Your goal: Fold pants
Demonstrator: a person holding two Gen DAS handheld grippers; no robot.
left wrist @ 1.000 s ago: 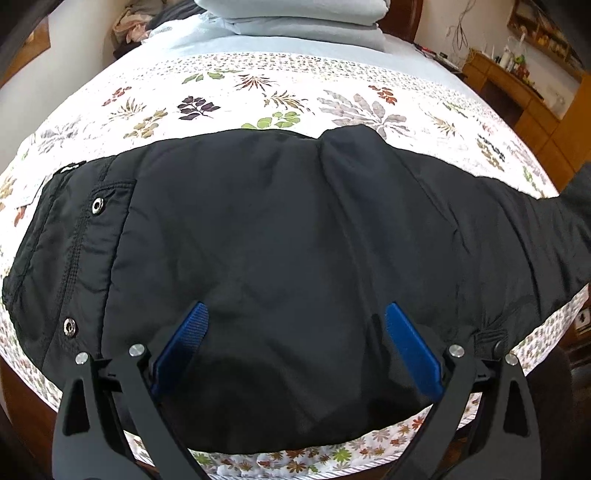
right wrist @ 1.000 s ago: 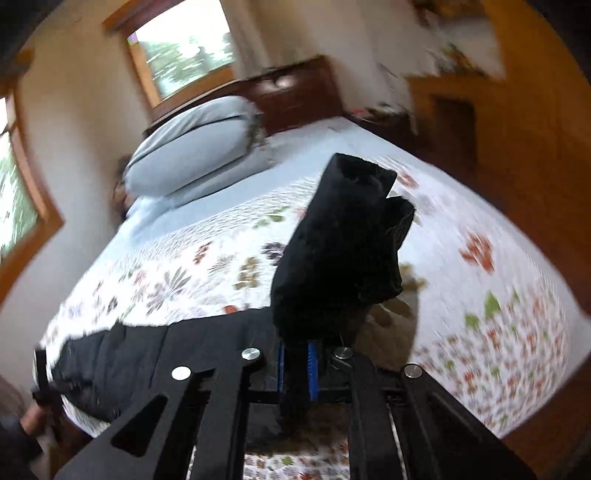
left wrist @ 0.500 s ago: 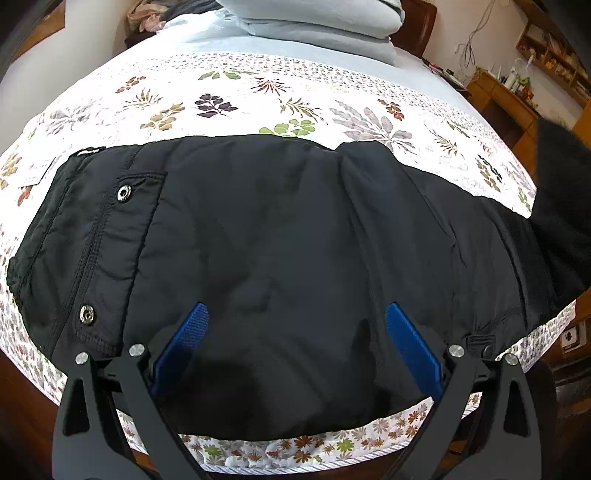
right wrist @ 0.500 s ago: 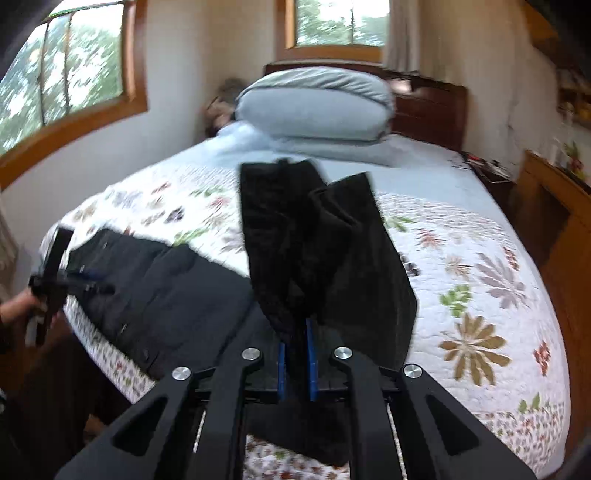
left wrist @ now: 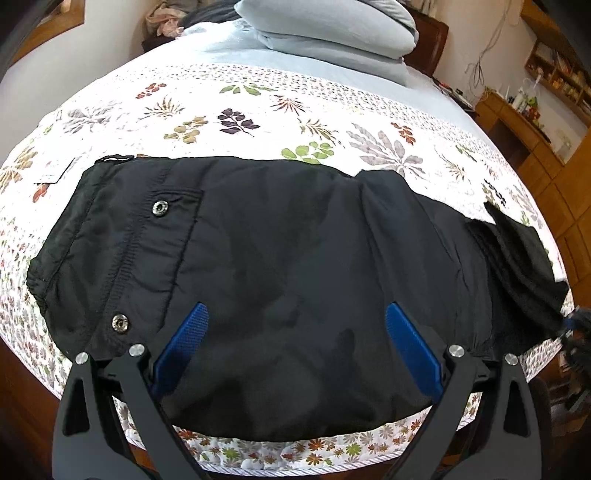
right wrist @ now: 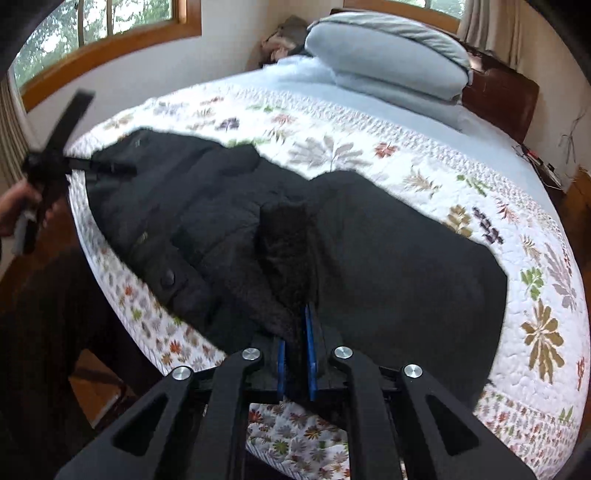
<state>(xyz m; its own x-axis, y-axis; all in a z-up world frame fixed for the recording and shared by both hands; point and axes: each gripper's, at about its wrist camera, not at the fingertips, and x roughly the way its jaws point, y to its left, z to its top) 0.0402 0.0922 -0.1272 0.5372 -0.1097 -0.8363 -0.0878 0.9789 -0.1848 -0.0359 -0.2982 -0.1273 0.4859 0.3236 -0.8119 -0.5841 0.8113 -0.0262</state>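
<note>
Black pants (left wrist: 280,258) lie across the near edge of a floral bedspread (left wrist: 258,107), waistband with metal snaps to the left. My left gripper (left wrist: 295,347) is open and empty, hovering over the pants' middle. My right gripper (right wrist: 295,332) is shut on the bunched leg end of the pants (right wrist: 284,243), carried over the rest of the pants (right wrist: 388,251) so that the leg lies folded back on them. In the left wrist view the folded-over leg end (left wrist: 524,258) shows at the far right. The left gripper (right wrist: 55,158) shows at the far left of the right wrist view.
Grey pillows (left wrist: 332,26) are stacked at the head of the bed. A wooden cabinet and shelves (left wrist: 546,122) stand to the right of the bed. The bed's wooden edge and floor are just below the pants.
My right gripper has swung the leg end from high in the air down and leftward over the pants. My left gripper has drawn back slightly, still open.
</note>
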